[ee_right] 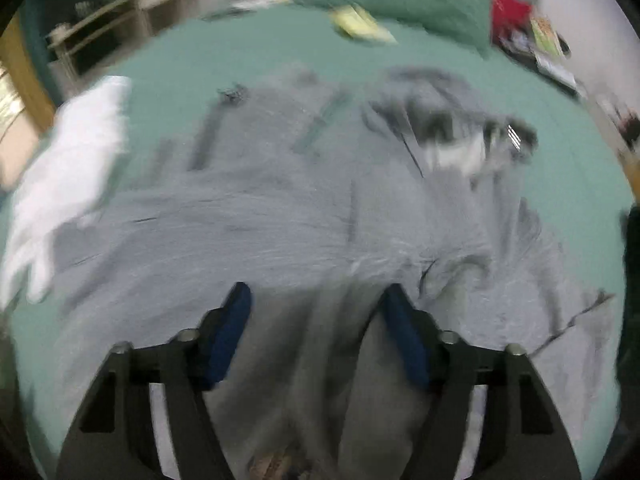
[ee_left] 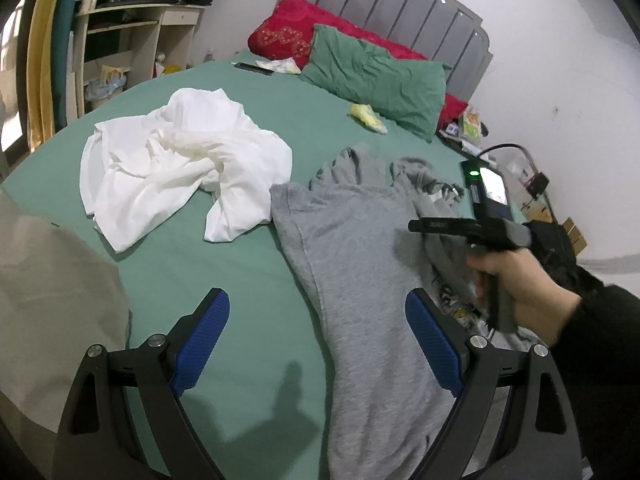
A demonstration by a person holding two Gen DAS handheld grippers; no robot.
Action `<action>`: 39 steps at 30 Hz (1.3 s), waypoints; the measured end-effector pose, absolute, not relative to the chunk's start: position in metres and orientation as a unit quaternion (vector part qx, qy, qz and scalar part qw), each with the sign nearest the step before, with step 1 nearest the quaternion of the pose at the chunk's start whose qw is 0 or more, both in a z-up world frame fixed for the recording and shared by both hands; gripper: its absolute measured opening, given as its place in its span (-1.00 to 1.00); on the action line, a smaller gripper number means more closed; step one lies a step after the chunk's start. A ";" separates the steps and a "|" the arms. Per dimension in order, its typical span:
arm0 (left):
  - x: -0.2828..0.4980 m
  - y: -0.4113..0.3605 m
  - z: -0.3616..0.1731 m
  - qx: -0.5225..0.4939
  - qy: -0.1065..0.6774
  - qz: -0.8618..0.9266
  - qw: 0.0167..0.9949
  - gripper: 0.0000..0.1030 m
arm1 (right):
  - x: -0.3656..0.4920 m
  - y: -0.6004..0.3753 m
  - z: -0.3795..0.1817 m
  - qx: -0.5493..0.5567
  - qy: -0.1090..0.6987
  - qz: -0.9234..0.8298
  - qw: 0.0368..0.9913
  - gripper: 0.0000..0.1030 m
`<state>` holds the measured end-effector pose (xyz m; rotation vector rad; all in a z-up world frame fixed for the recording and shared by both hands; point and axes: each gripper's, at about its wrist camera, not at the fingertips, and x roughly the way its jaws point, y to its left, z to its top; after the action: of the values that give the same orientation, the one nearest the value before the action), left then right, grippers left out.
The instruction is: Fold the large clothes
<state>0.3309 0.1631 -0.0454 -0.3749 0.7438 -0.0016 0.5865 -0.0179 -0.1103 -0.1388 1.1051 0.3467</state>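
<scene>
Left wrist and right wrist views, one moment of folding. I work on the grey garment, which lies rumpled on the green bed sheet, running from the middle of the bed down toward the near edge, its bunched upper part toward the pillow end. A crumpled white garment lies just beside it, on the side toward the shelves, touching or nearly touching it at one corner.

My left gripper is released and holds nothing; its one pad hangs over bare sheet, the other over the grey cloth's near strip. My right gripper, held by my hand, points steeply down over the middle of the grey garment. Its jaws stand apart with a raised ridge of grey cloth between them; the view is blurred, and I see no pad pressing on the cloth, so I read it as released.

The step in hand, as I judge it, is taking hold of the grey garment to spread it flat. To do it well I should grip an edge or corner, not the mid-panel ridge, take one layer only, and place the left gripper on the opposite edge, so the cloth draws out even and clear of the white garment.
</scene>
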 end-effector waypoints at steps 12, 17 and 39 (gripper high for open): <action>0.324 0.173 -0.044 -0.186 0.366 0.012 0.912 0.78 | 0.530 -0.031 -0.009 -0.015 0.353 0.415 0.838 -0.83; 0.317 0.173 -0.044 -0.193 0.373 0.009 0.908 0.78 | 0.489 -0.009 -0.063 -0.064 0.440 0.477 0.758 0.50; 0.346 0.149 -0.061 -0.173 0.395 0.011 0.902 0.78 | 0.593 -0.317 -0.137 -0.011 0.504 0.033 0.863 -0.87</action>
<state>0.3459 0.1490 -0.0606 -0.3586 0.8169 0.0219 0.5931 -0.3174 -0.1372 -0.0231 1.0575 0.0691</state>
